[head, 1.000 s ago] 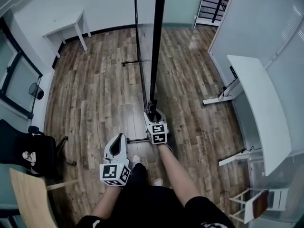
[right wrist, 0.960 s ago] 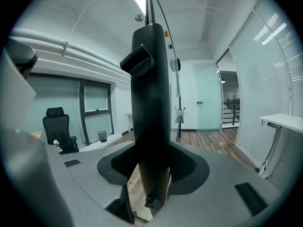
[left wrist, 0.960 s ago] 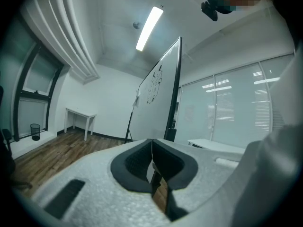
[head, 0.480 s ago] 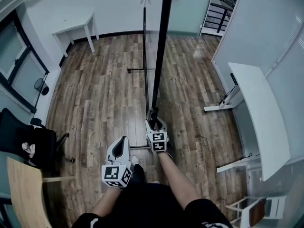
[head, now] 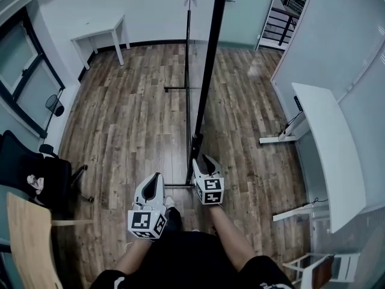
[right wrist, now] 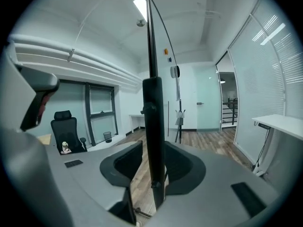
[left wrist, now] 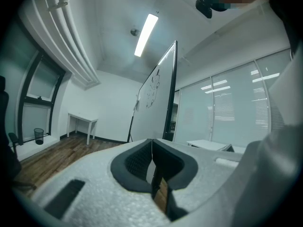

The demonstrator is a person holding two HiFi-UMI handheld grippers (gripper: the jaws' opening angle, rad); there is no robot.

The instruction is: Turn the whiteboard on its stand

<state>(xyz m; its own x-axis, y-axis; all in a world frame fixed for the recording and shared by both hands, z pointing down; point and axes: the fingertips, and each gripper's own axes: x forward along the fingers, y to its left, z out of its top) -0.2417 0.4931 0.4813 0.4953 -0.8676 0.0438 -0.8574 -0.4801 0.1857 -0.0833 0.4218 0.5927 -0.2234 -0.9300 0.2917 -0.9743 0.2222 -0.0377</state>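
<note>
The whiteboard (head: 209, 65) stands upright on the floor (head: 120, 119), seen edge-on. Its lower frame edge lies between the jaws of the right hand-held gripper (head: 202, 159), which are closing but not yet pressing. The left hand-held gripper (head: 155, 182) is farther away, with its jaws together on nothing.

The whiteboard (head: 207, 71) stands edge-on, and its top runs out of the head view at 12 o'clock. The marks (left wrist: 152, 86) on its face are too small to read. At 8 o'clock the picture's edge cuts off a wooden chair (head: 30, 239). At 9 o'clock a small pale object (head: 34, 183) on the black office chair (head: 18, 161) is too small to tell.
</note>
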